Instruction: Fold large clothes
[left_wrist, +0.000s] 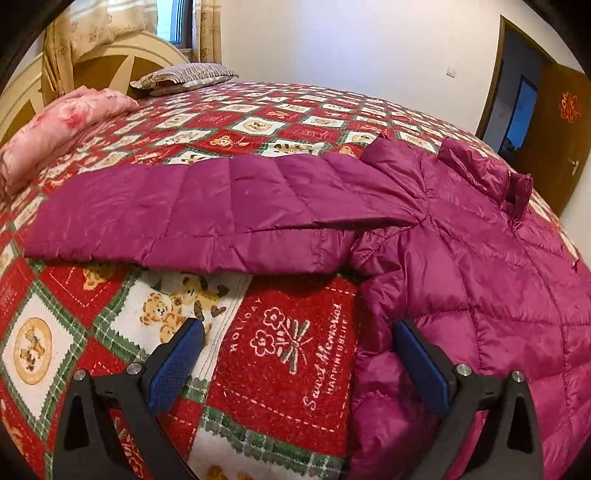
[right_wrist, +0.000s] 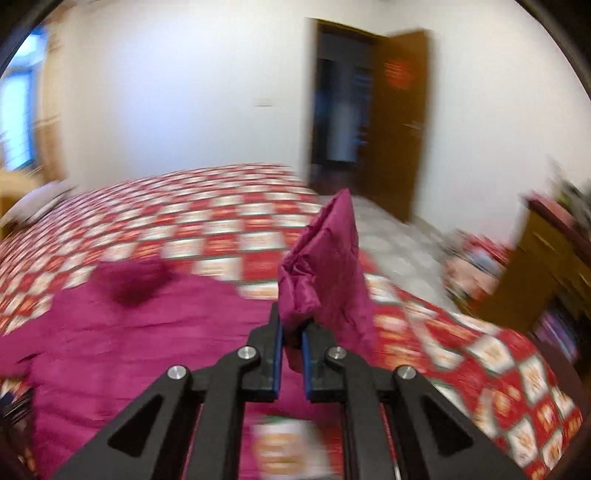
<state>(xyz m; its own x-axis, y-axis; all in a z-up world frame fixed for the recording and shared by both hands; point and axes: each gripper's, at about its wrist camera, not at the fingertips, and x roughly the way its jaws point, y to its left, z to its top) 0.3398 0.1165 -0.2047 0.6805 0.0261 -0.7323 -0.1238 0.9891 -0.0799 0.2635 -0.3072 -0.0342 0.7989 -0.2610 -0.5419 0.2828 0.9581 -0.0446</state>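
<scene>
**Jacket fold: barely begun, right sleeve lifted**

Purple puffer jacket (left_wrist: 480, 258) spread flat on patterned bedspread (left_wrist: 288, 354), collar (left_wrist: 517, 184) toward far side of bed. Left sleeve (left_wrist: 192, 218) stretched straight out to the side, not yet folded in. Body unfolded, hem out of view. By the look of it, only the first sleeve fold under way; other sleeve, body folds and tidying all left.

Right gripper (right_wrist: 291, 332): clenched on a bunch of purple fabric, apparently the right sleeve end (right_wrist: 325, 258), raised clear of the bed and standing up above the fingers. View heavily blurred.

Left gripper (left_wrist: 295, 365): spread wide, holding nothing. One finger (left_wrist: 177, 365) over bare bedspread, the other at the jacket's side edge below the armpit; contact there uncertain. Left sleeve lying just ahead of the fingertips.
</scene>
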